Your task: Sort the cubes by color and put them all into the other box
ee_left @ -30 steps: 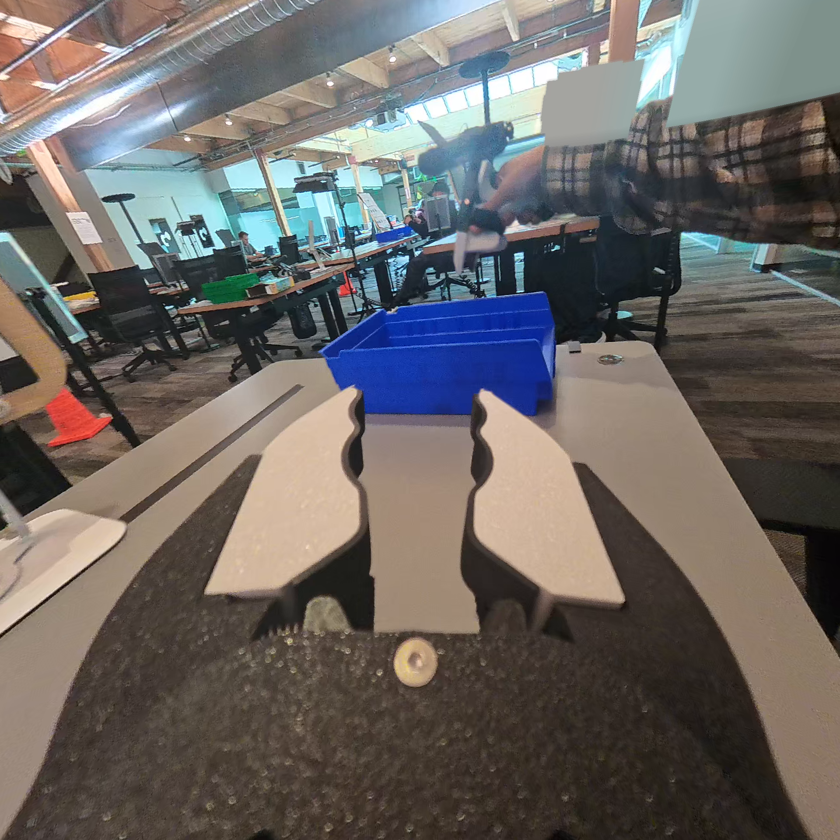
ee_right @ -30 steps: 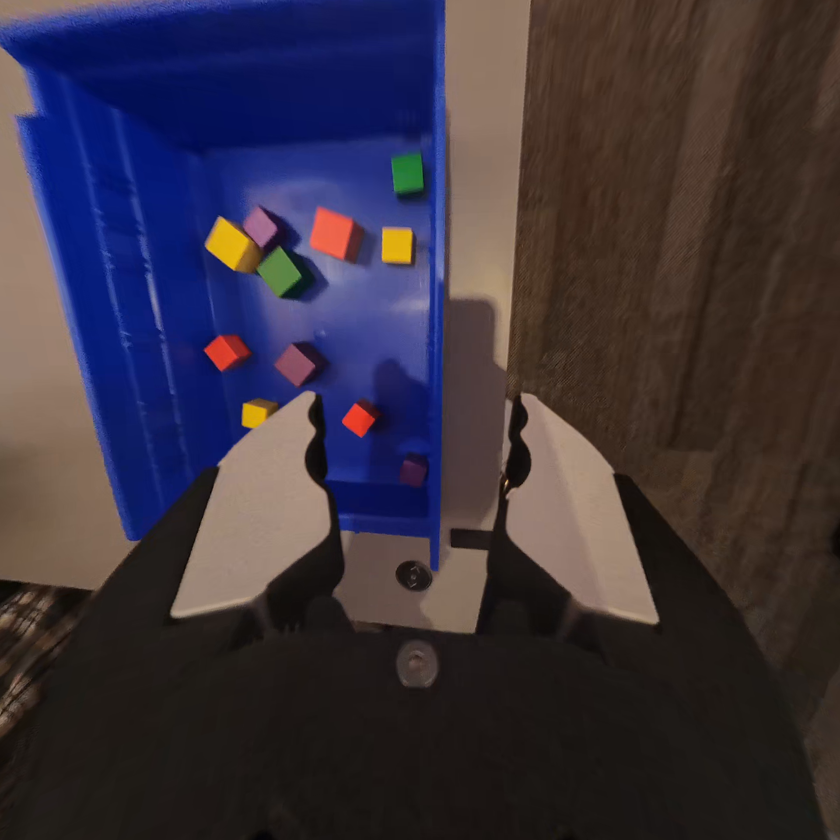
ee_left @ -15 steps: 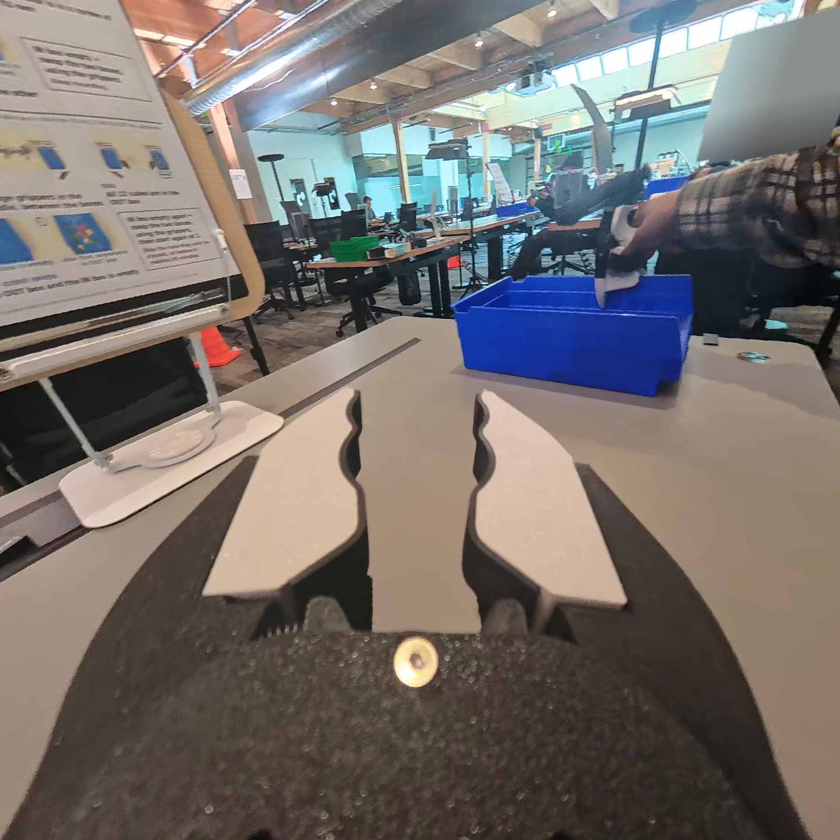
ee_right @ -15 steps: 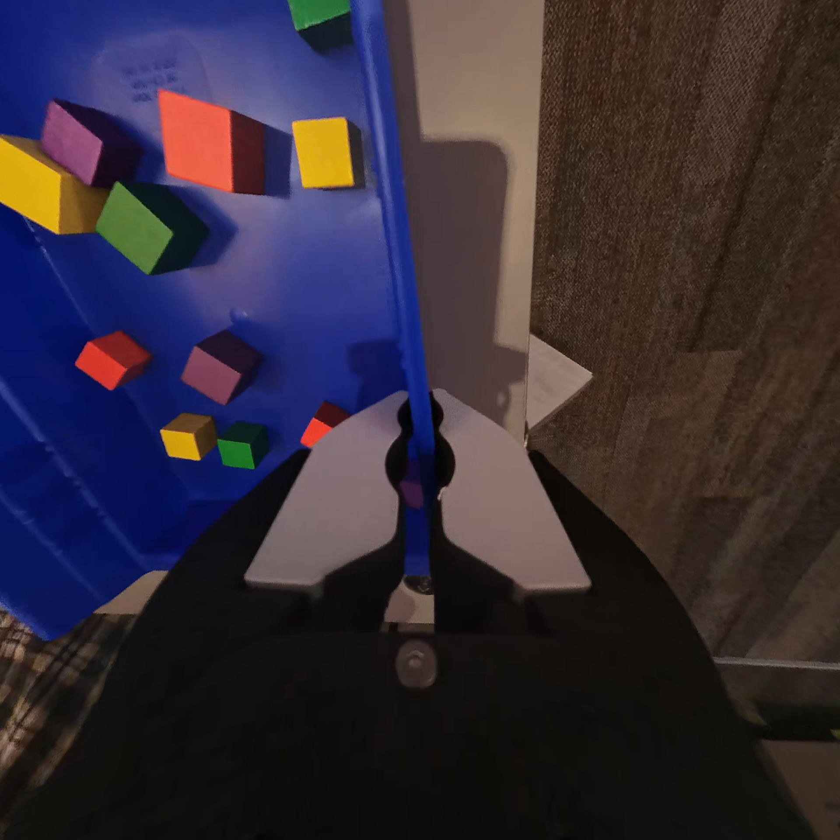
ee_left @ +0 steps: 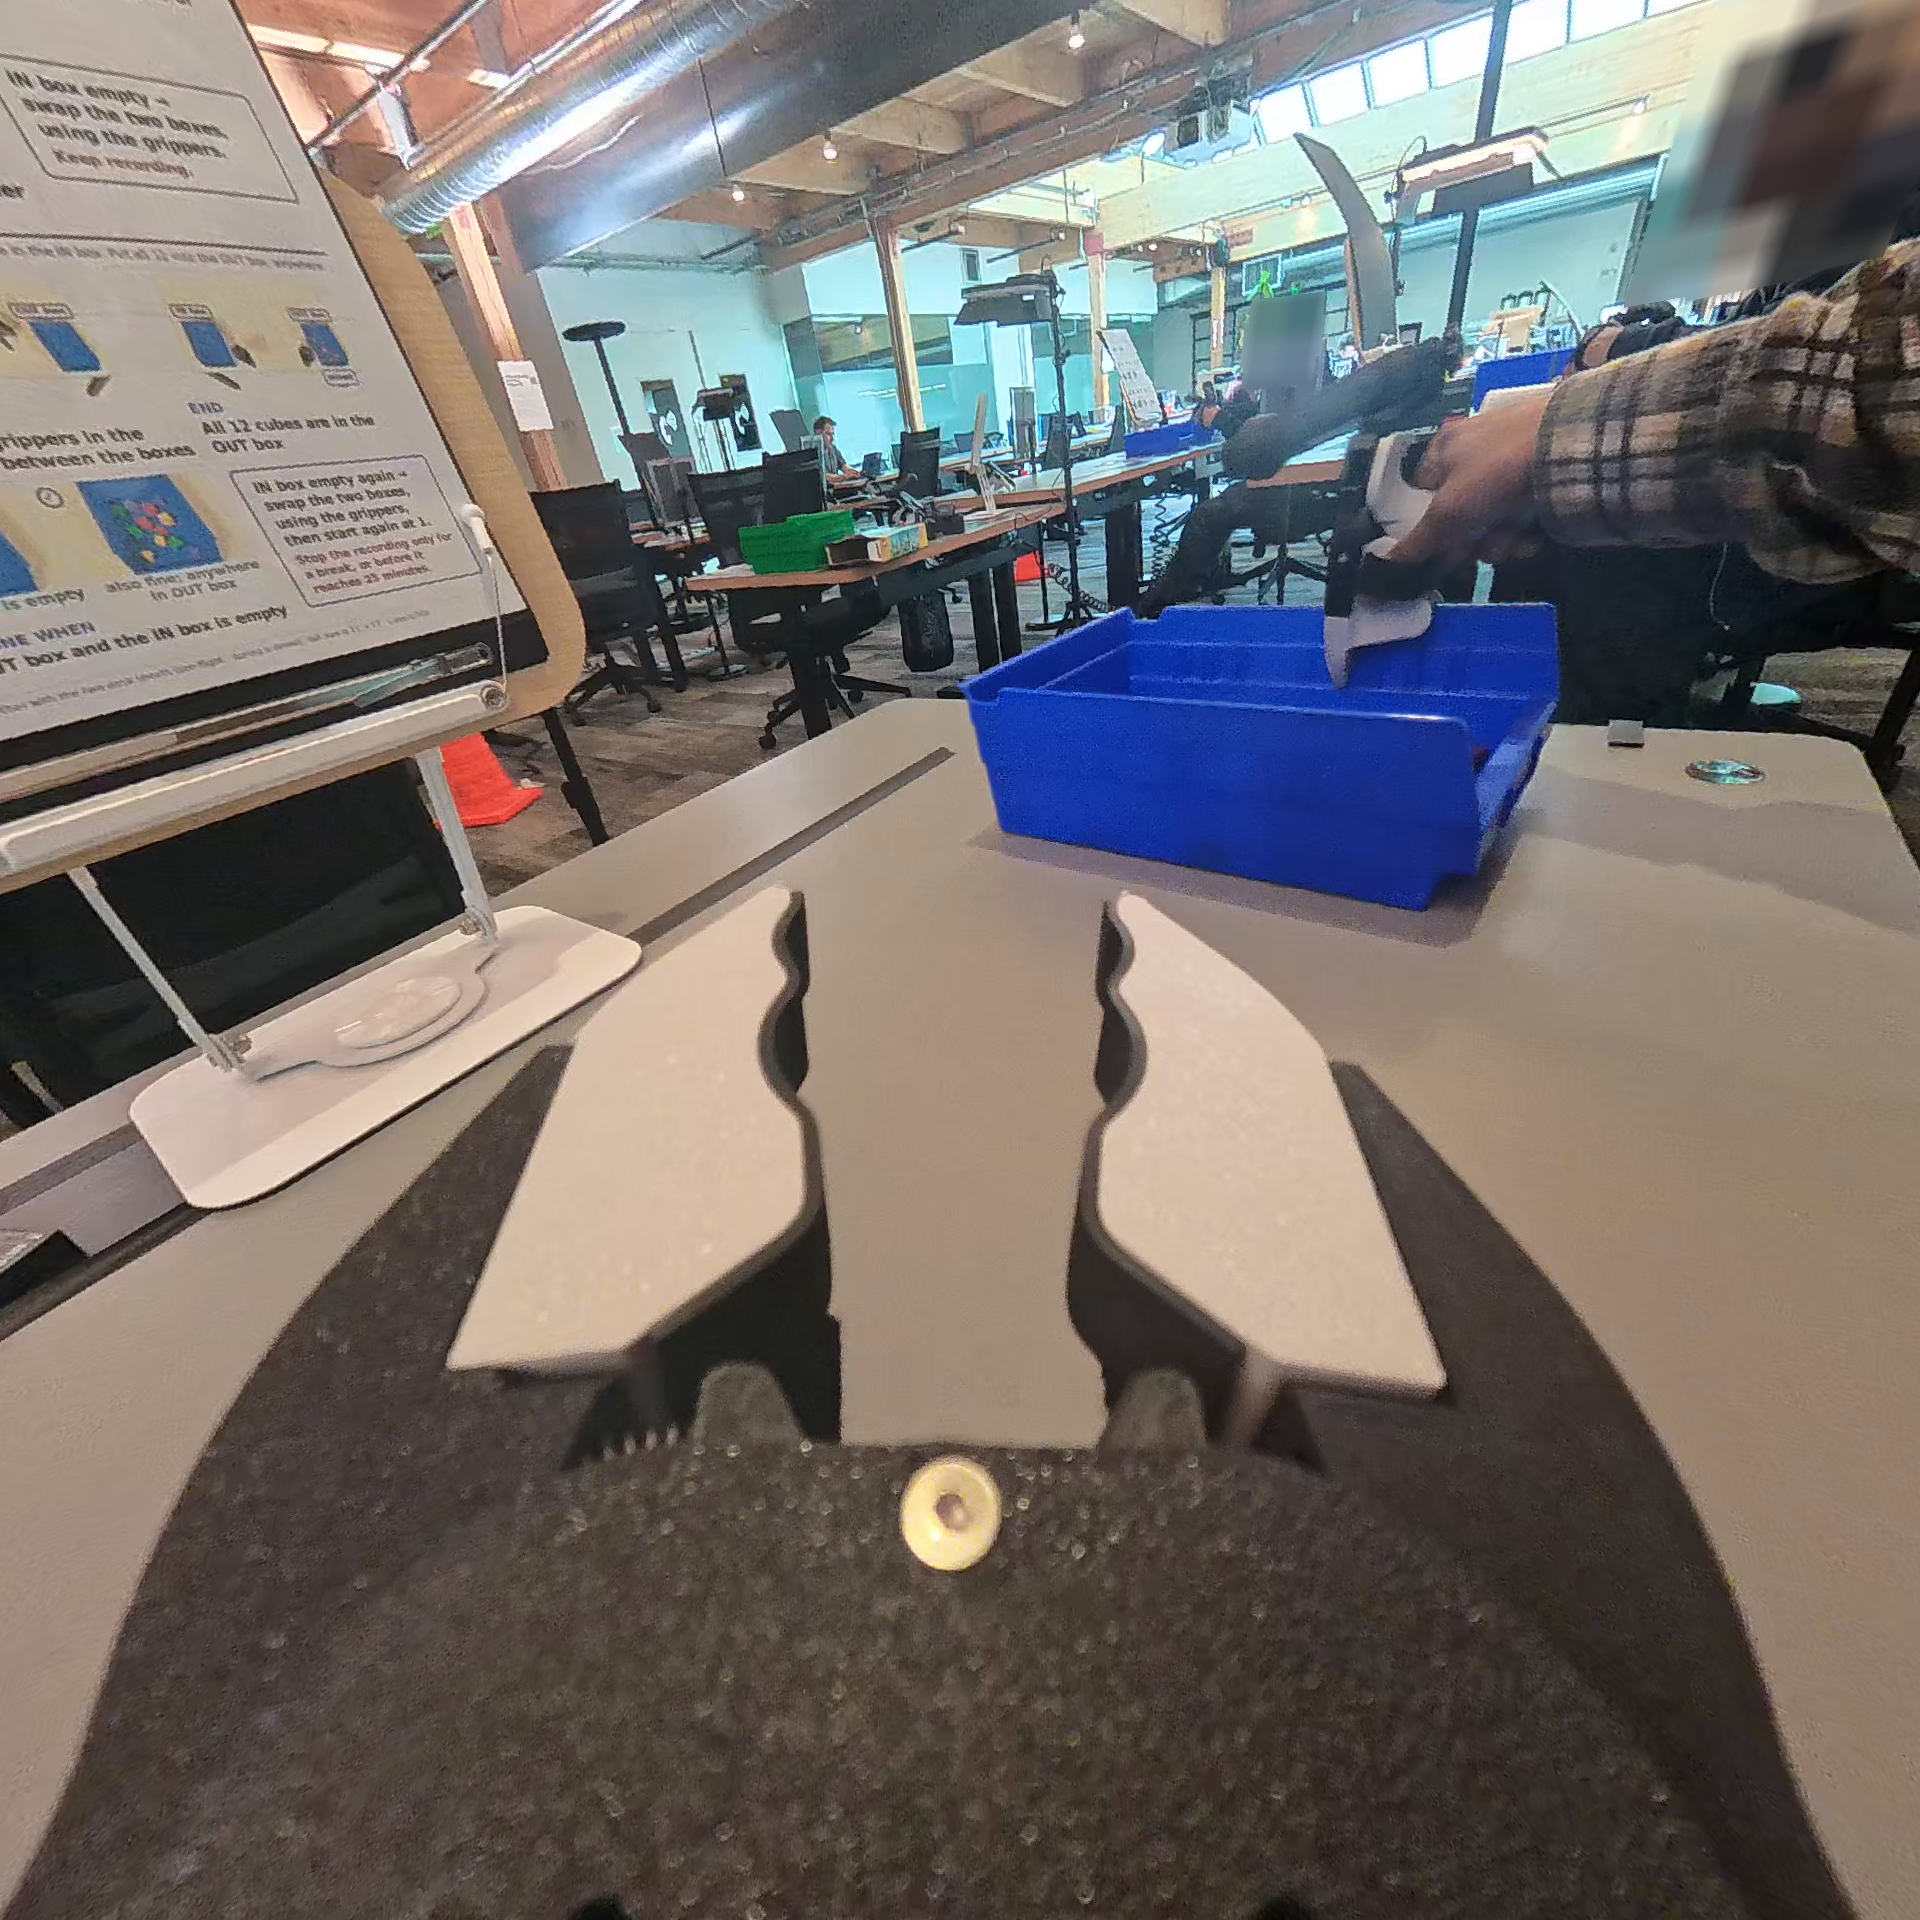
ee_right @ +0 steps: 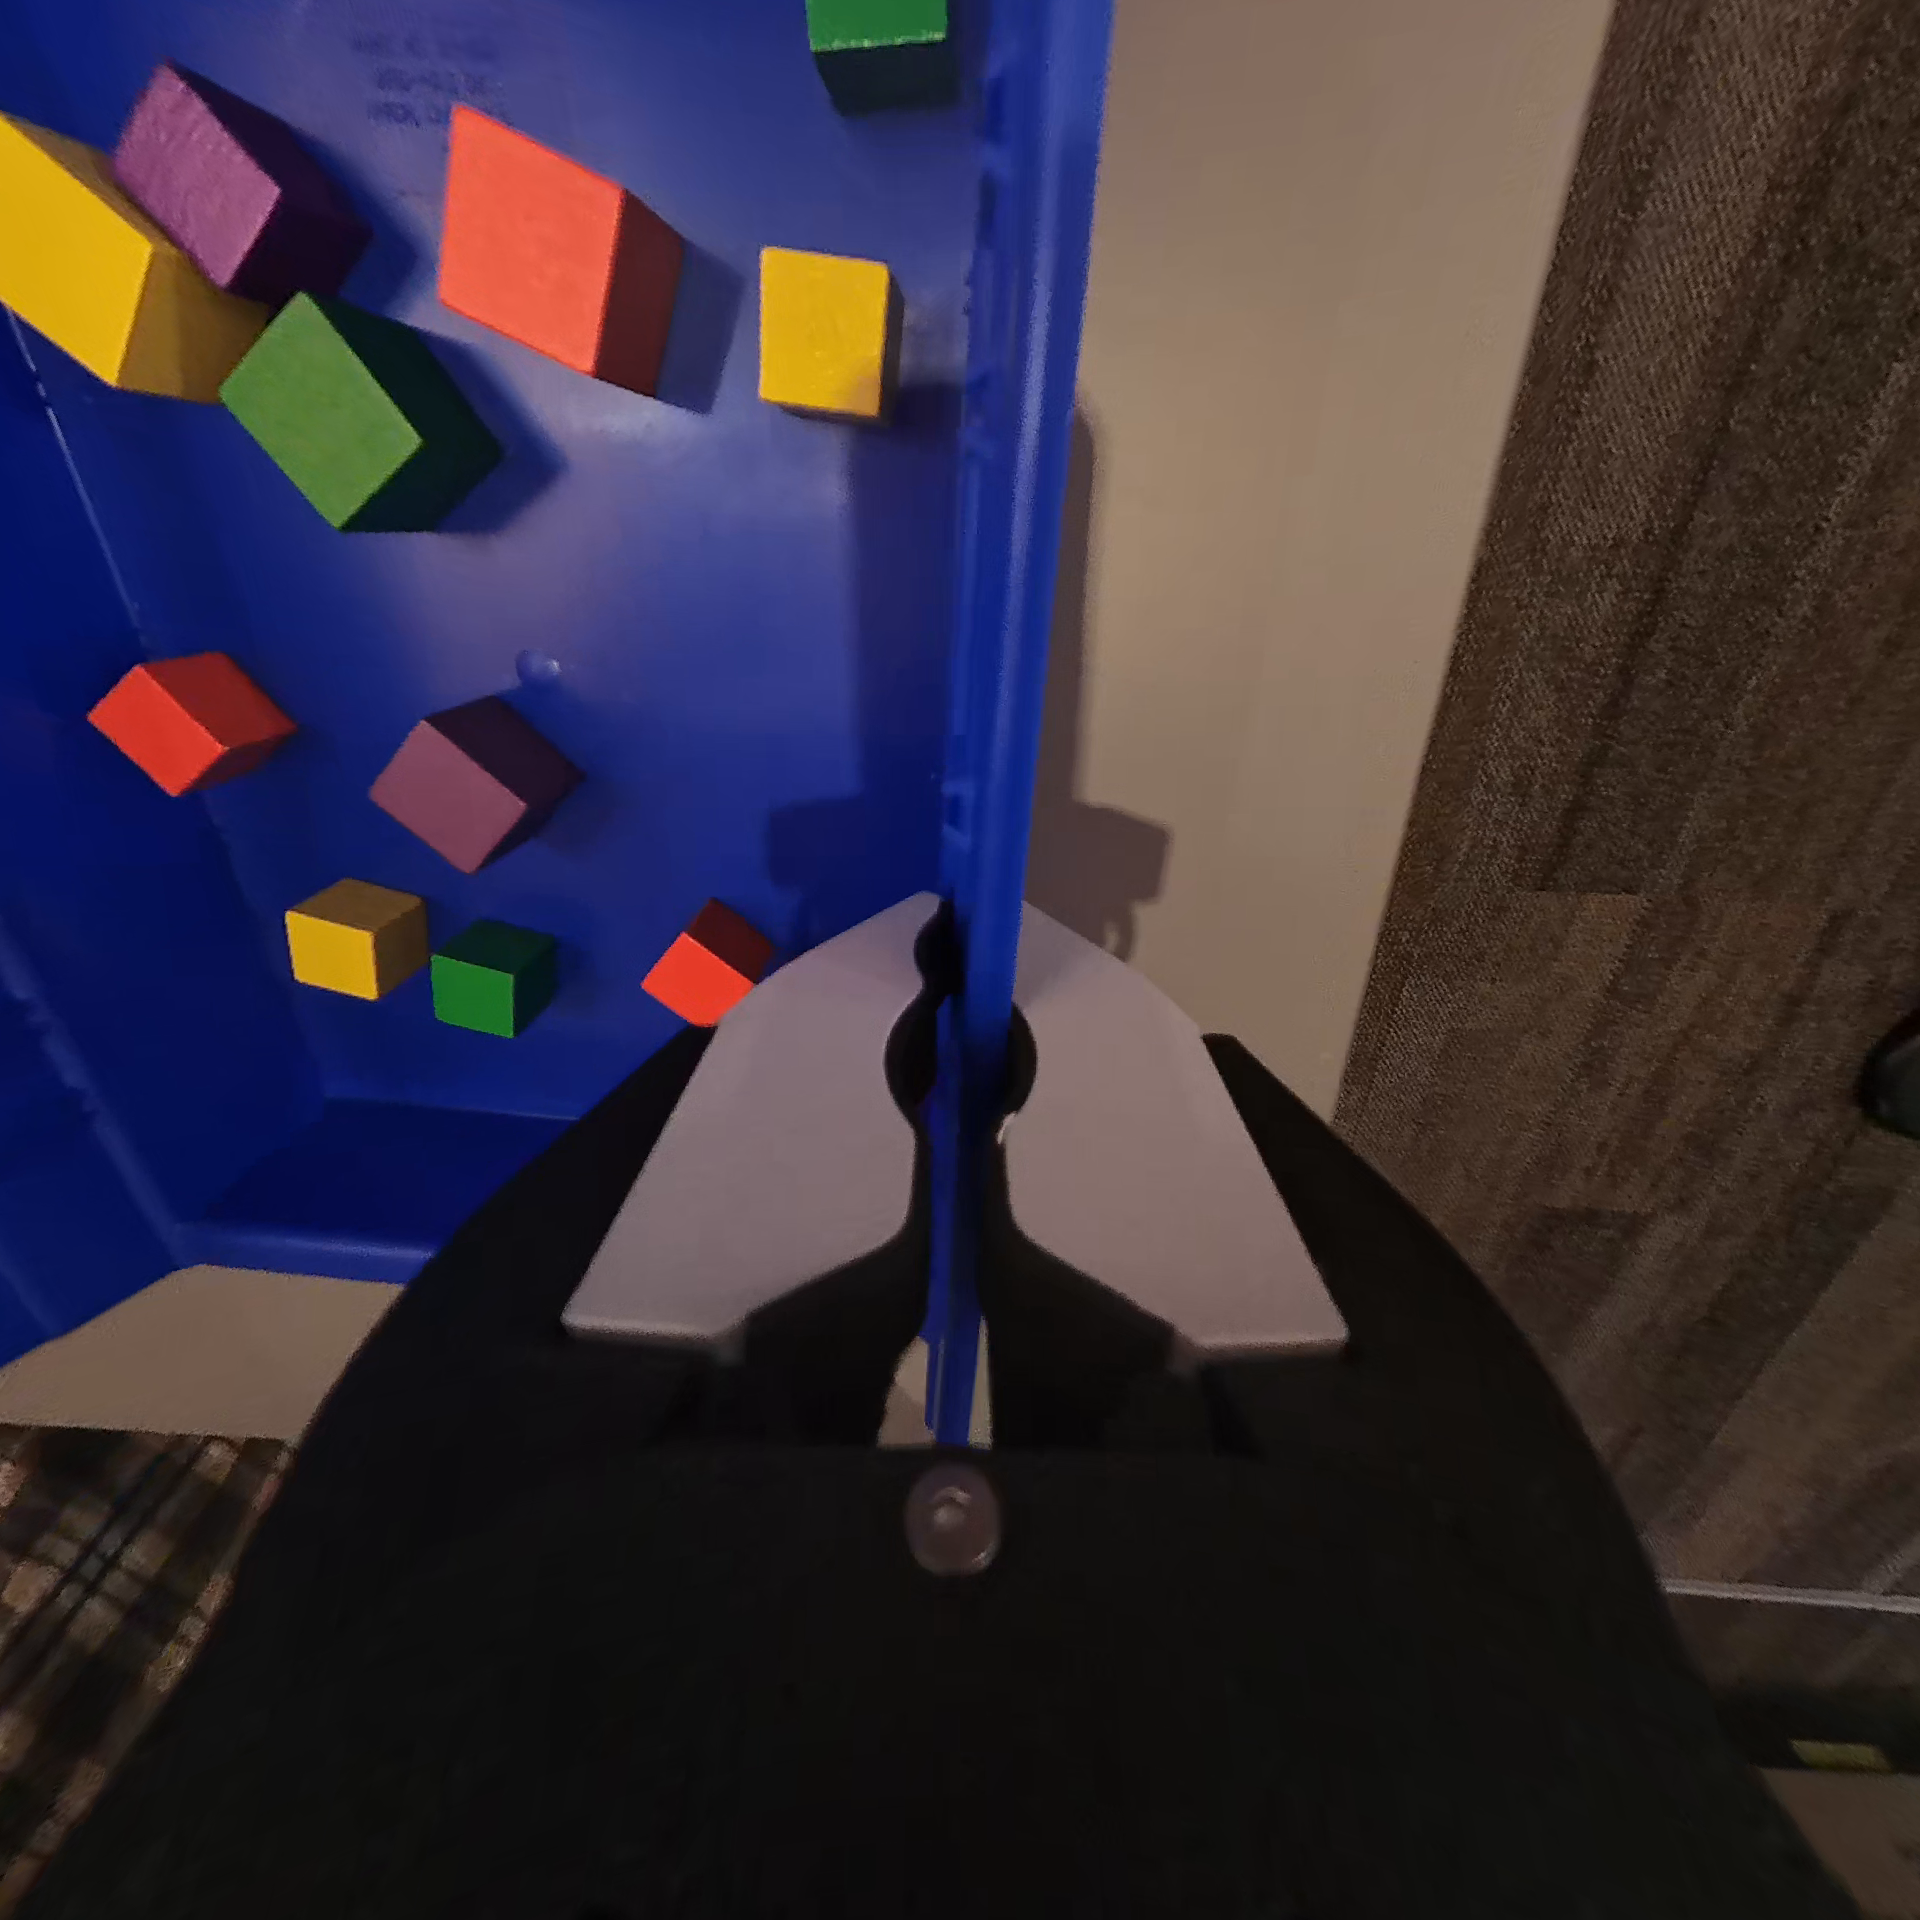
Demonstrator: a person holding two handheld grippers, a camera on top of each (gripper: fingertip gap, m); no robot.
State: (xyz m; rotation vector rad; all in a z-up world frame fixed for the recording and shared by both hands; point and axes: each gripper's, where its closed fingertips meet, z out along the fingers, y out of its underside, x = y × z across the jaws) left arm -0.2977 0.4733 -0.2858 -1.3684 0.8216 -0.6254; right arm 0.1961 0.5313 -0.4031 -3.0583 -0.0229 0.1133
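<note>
On the far right of the table point(ee_left: 1558, 1039), the right gripper point(ee_right: 961, 1023) pinches the blue box point(ee_right: 997, 520) wall — cubes point(ee_right: 540, 249) apparently untouched inside; the left gripper point(ee_left: 951, 977) hovers spread, empty.

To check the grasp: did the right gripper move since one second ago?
Yes. The right gripper came forward and shut its fingers on the blue box side wall.

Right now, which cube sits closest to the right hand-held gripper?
The small red cube, partly hidden behind the inner finger of the right hand-held gripper, which is shut on the blue box wall. The other two red cubes lie farther away.
</note>
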